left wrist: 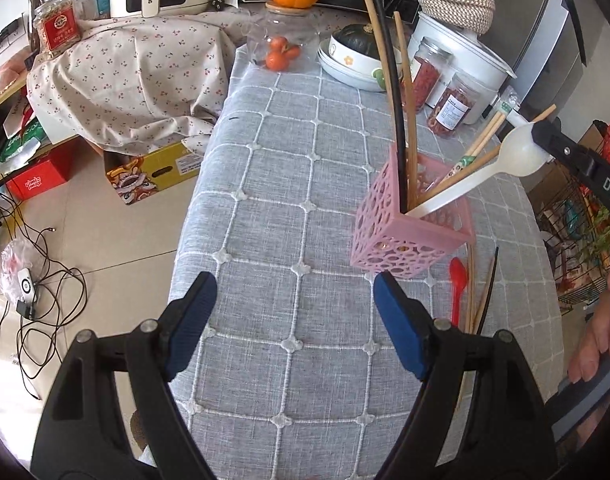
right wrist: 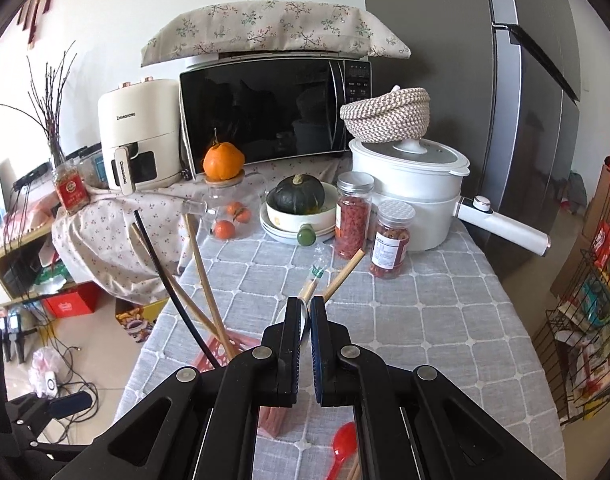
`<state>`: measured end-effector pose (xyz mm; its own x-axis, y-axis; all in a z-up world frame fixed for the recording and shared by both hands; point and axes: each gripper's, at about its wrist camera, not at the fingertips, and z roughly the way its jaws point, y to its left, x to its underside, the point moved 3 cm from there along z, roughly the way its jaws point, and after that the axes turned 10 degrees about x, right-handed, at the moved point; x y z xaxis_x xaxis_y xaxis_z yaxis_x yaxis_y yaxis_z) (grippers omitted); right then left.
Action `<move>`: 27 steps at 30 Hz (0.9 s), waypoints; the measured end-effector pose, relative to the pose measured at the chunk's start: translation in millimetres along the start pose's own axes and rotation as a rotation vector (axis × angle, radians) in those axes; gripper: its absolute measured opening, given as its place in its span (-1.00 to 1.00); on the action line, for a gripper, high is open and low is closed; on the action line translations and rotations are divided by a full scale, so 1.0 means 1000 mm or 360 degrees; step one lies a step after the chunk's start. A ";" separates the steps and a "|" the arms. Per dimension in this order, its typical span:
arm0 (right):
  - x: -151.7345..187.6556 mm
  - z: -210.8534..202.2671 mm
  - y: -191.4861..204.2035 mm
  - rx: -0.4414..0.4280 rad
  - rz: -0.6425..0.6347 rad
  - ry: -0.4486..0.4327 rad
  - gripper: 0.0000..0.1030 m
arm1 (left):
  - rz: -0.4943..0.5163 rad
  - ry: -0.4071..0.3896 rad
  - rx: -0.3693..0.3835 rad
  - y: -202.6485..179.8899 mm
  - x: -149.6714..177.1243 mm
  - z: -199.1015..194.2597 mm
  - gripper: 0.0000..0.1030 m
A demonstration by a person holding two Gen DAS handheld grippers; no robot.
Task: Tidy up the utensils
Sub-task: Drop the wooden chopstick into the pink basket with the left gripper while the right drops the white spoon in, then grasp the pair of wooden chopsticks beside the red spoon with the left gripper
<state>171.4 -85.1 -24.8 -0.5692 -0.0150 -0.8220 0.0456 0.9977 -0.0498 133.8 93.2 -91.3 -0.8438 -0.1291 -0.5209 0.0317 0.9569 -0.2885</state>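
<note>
The left gripper (left wrist: 295,284) is held over the grey checked tablecloth (left wrist: 273,184) with its blue pads (left wrist: 397,320) spread wide and nothing between them. No earlier motion can be judged from these views.

The right gripper (right wrist: 305,308) is clenched on the bowl of a white spoon (left wrist: 521,152); in the left view the spoon's handle slants down into the pink holder (left wrist: 409,232), whose perforated walls stand on the cloth just beyond the left gripper's right pad. A hand (left wrist: 597,332) is seen at the right edge of that view.

Inside the holder, 1 black stick (left wrist: 393,80) and 2 wooden chopsticks (left wrist: 405,80) stand nearly upright, and further wooden chopsticks (left wrist: 485,140) lean toward the white spoon.

On the cloth just beside the holder, a red spoon (left wrist: 458,280) is laid flat, with loose wooden sticks (left wrist: 471,292) and 1 more black stick (left wrist: 489,284) next to it.

At the far end of the table, a dark squash (right wrist: 300,194) is set in stacked white bowls (right wrist: 293,224), 2 red-filled jars (right wrist: 391,240) stand beside a white cooker (right wrist: 413,184), and an orange (right wrist: 224,162) is perched on a glass jar (right wrist: 229,208) in front of the microwave (right wrist: 273,112).
</note>
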 end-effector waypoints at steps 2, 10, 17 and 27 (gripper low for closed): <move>0.003 0.005 0.003 -0.0021 0.0007 0.0026 -0.90 | 0.0019 0.0005 0.0008 -0.002 0.001 0.001 0.57; 0.004 0.010 -0.014 -0.0221 0.0190 0.0177 -0.35 | 0.0041 0.0055 0.0081 -0.009 0.006 0.009 0.57; 0.003 -0.008 -0.048 -0.0263 0.0244 0.0203 0.10 | 0.0067 0.0109 0.0116 -0.020 0.011 0.018 0.57; 0.043 0.009 -0.106 -0.0137 0.0300 0.0513 0.26 | 0.0168 0.0194 0.0152 -0.051 0.024 0.034 0.57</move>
<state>149.3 -191.8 -60.0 -0.7869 0.1772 -0.5911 0.1129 0.9831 0.1444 129.9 32.6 -116.2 -0.8915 0.0087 -0.4529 0.1692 0.9338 -0.3152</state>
